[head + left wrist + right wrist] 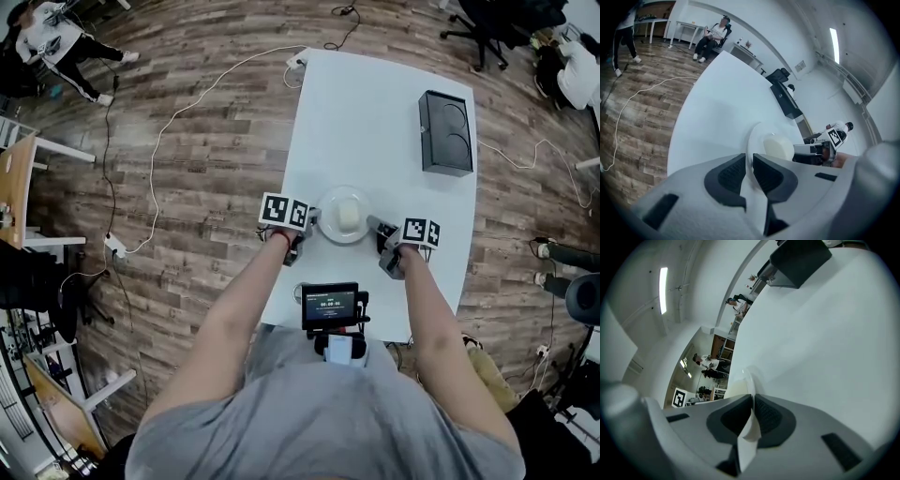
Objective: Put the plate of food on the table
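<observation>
White is the thin rim that both sets of jaws are pinching. The left gripper (749, 165) has its dark pads (727, 177) squeezed on one edge of the plate (330, 200), and the right gripper (753, 411) squeezes the edge across from it. Holding two sides like this keeps the plate flat, so I think the food (349, 215), a pale round lump in the middle, will not slide off. The plate is between the two grippers, over the near part of the white bench (375, 112), close to the person's body. I cannot tell if its bottom is touching the bench or is just above it. If it is down, the next thing would be to let go of both sides gently. A black box (446, 132) stands well apart at the far side of the bench, so it is not in the way. Around the bench is a wood floor (206, 187).
</observation>
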Available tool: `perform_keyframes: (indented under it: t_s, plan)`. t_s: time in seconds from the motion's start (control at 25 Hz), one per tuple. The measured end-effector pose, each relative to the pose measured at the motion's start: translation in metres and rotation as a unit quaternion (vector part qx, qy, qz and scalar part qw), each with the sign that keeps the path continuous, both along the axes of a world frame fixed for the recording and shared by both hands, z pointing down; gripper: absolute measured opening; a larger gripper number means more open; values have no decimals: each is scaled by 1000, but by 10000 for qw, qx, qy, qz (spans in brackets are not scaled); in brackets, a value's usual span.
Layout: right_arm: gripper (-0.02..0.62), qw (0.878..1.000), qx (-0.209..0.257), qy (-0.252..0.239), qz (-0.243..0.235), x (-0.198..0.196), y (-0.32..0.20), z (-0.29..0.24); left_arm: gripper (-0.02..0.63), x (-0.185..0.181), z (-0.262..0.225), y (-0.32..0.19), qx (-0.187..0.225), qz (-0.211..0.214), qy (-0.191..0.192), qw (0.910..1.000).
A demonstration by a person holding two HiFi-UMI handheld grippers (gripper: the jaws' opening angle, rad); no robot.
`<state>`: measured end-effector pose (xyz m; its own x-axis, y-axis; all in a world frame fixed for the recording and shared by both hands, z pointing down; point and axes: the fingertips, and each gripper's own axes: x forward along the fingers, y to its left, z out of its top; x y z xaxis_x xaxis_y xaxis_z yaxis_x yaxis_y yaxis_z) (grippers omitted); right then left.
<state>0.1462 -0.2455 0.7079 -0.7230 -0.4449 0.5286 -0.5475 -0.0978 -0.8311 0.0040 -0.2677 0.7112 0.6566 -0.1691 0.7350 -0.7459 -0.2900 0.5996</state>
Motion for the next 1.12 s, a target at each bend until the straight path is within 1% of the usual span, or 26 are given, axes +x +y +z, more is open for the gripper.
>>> perform_keyframes:
  t_s: [0.08,0.2,0.28,0.52,0.64,0.76,0.88,1.0,1.12]
  plan:
    - [41,10000,-12,17,15,0,0,0,32,-3,-5,-2,236,97,-206,9995]
    - [41,10000,1,51,9,-1,0,0,32,-9,-15,1,625,326,-513,9962]
    - [41,10000,17,78,0,-1,0,-1,31,-9,-19,6,712,377,-545,9953]
    - [43,9997,11,216,-76,-1,-1,0,31,9,-24,27,538,491,-134,9973]
    - [43,9994,61,314,-103,-1,-2,1,28,16,-25,33,452,565,7,9974]
    - [43,9983,117,505,-247,-2,0,2,20,20,-25,37,370,632,109,9973]
    - [43,9944,212,892,-528,1,2,2,20,22,-26,39,363,713,131,9967]
    - [43,9856,332,1413,-867,6,2,3,20,24,-27,38,371,731,168,9965]
    - [43,9788,424,1708,-1052,8,3,1,20,25,-28,37,380,733,201,9964]
